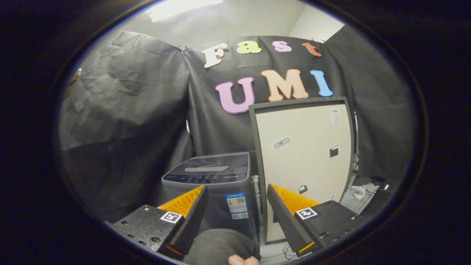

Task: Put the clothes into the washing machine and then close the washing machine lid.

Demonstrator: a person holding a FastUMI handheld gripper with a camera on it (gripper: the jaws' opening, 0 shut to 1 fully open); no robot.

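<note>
Gripper (237,209) with its 2 fingers spread wide, gripping nothing, aimed at a closed washing machine (213,184).

The grey top-loading washing machine stands beyond the fingers, lid (215,164) down, against the black cloth wall. A tall beige panel in a dark frame (303,154) stands just beside it. Below, between the fingers, lies a bundle of dark grey clothing (217,246), with a fingertip (243,260) at its near edge. Cables (358,193) trail on the floor past the panel.
</note>
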